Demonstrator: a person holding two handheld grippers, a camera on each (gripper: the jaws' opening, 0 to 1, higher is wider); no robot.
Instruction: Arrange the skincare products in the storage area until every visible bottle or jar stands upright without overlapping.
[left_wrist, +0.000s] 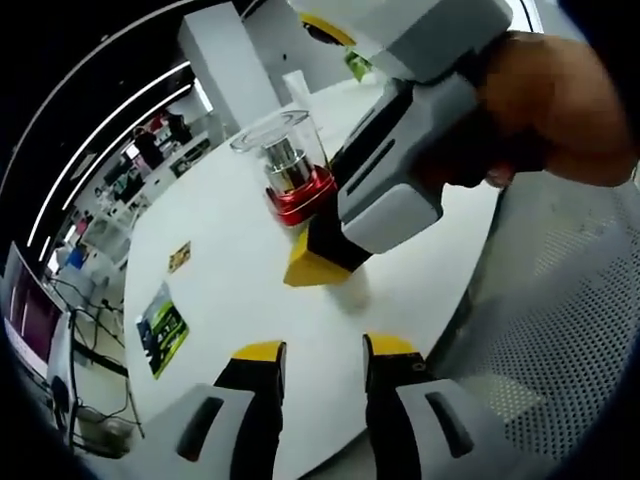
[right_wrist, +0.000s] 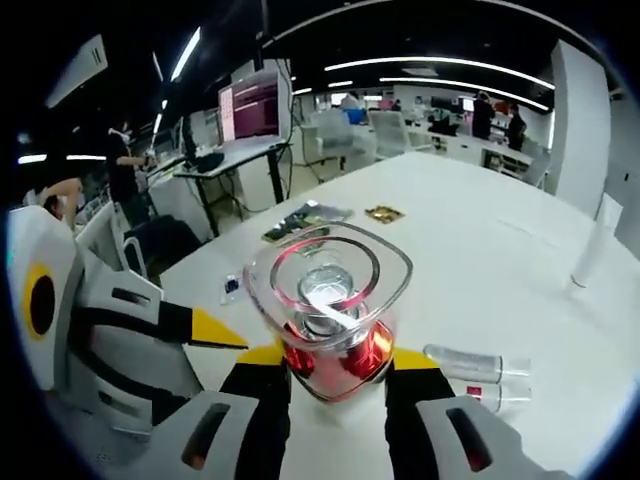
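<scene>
My right gripper grips the upright red jar; left gripper open, empty; clear bottles at 3 o'clock lie flat, unsorted.

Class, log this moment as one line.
right tool: shut on clear-capped red perfume bottle, upright | left tool: open, idle | clear lying tube: white round table

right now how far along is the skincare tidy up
Done: the red-based bottle with the clear cap stands upright on the white table. In hand: the right gripper has its jaws on either side of that bottle's base, apparently holding it, while the left gripper is open beside it. Left: the clear tube lies flat on the table; the slim white tube already stands.
</scene>
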